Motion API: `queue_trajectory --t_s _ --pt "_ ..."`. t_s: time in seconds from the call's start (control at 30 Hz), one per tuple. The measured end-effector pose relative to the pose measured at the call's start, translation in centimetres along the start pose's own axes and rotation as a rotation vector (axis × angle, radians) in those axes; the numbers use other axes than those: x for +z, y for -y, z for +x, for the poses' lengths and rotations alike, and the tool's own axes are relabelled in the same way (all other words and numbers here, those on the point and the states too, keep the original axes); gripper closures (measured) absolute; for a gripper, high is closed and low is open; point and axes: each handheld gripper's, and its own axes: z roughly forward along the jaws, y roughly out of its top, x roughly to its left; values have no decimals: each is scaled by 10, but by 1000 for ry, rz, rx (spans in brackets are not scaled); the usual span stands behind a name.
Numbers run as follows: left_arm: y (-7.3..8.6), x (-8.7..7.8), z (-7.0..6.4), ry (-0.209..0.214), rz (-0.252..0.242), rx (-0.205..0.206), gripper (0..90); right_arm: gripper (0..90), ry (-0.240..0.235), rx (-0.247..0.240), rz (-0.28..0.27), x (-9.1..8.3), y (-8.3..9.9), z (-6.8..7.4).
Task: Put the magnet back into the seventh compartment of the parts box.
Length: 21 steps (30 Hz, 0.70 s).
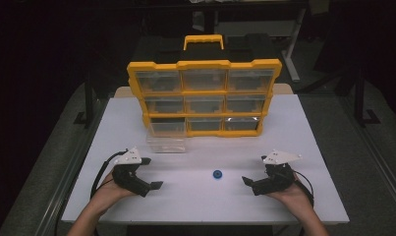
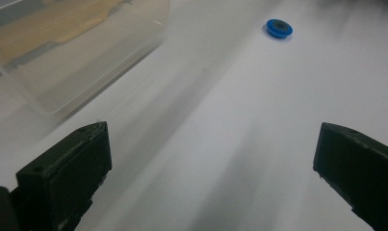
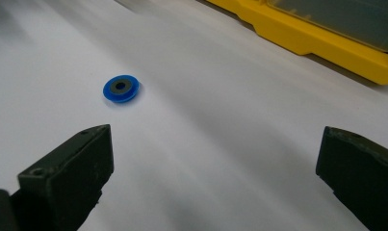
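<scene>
Resting between grippers: small blue round disc with dark centre (image 1: pixel 217 174), untouched. Left gripper (image 1: pixel 147 173), right gripper (image 1: pixel 248 183): jaws wide apart, empty.

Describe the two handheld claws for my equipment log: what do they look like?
Both the left claw and the right claw are black, each with two blocky, flat-faced jaws, a pale grey three-cornered plate on top and a black cable looping from the back. The forearms are bare, without sleeves.
</scene>
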Motion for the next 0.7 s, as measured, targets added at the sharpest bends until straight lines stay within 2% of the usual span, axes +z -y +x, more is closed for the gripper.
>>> queue_trajectory --t_s 0.37,0.7 --pt "1 1 1 8 -10 -11 0 0 -8 7 -12 1 -4 -1" --pt "1 2 2 21 1 -15 0 0 -27 6 -15 6 -11 -1"
